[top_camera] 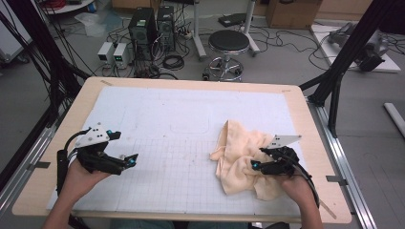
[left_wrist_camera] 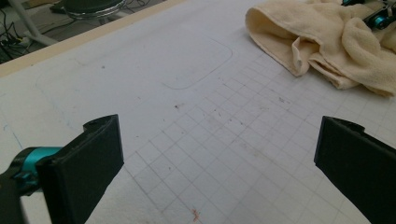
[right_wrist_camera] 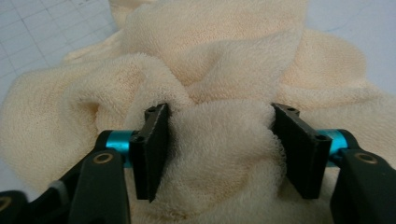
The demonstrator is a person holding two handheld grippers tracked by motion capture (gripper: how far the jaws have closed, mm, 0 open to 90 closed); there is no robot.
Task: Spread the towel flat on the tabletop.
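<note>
- Behind the worktop (top_camera: pixel 305 138), a cluttered lab floor with a round stool (top_camera: pixel 229 44), computer towers (top_camera: pixel 152 28) and loose cables is seen; the worktop itself is covered by a white gridded mat (top_camera: pixel 157 143).
- A crumpled cream towel (top_camera: pixel 239 155) is found on the right half of the mat, bunched in soft folds and lying well apart from the left hand-held gripper (top_camera: pixel 133 159).
- The right hand-held gripper (right_wrist_camera: pixel 219 149) is pushed down into the towel, with a thick ridge of cloth bulging between its jaws; the pads are seen against the fabric, but a firm clench is not yet judged to be reached.
- A whole bundle could be lifted instead of a single edge, because several layers are gathered in the bite.
- A slip could be caused by the loose terry pile if the towel is raised before the pinch is tightened.
- The left hand-held gripper is held released above bare mat (left_wrist_camera: pixel 219 126), so no support is given there should the cloth drag or unfold unevenly.
</note>
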